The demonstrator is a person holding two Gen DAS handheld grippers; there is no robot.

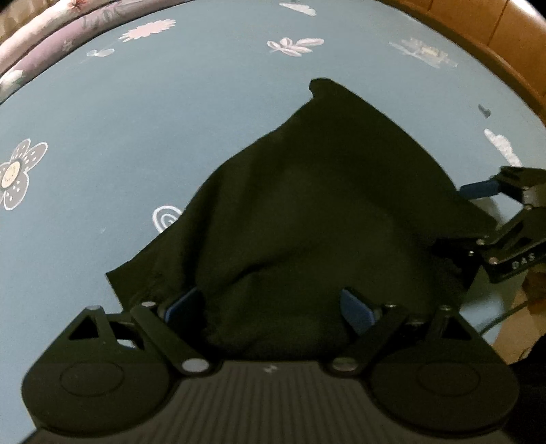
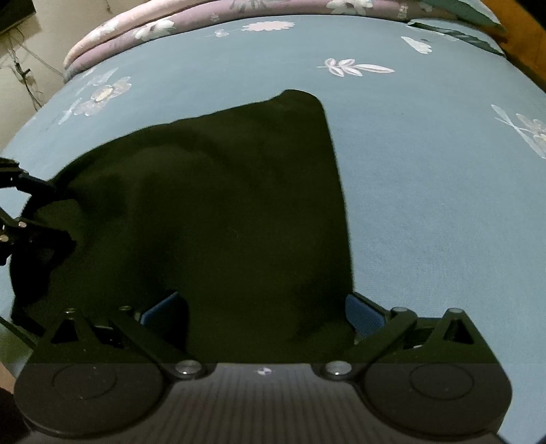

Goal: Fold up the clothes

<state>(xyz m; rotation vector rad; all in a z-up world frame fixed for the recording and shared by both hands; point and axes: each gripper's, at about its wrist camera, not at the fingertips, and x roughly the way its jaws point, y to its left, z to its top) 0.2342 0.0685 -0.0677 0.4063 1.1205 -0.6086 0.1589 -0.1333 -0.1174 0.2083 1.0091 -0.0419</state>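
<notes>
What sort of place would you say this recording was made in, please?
Most likely a bedroom: the black garment lies on a bed under a blue flowered sheet, with a folded floral quilt at its far end and a wooden frame alongside.

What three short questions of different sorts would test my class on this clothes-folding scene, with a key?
1. What colour is the garment?
2. True or false: the garment lies on a bare wooden table.
3. What fills the space between the fingers of the left gripper and of the right gripper? A nothing; B the garment's cloth; C a pillow.
Key: 1 black; 2 false, it lies on a blue flowered sheet; 3 B.
</notes>
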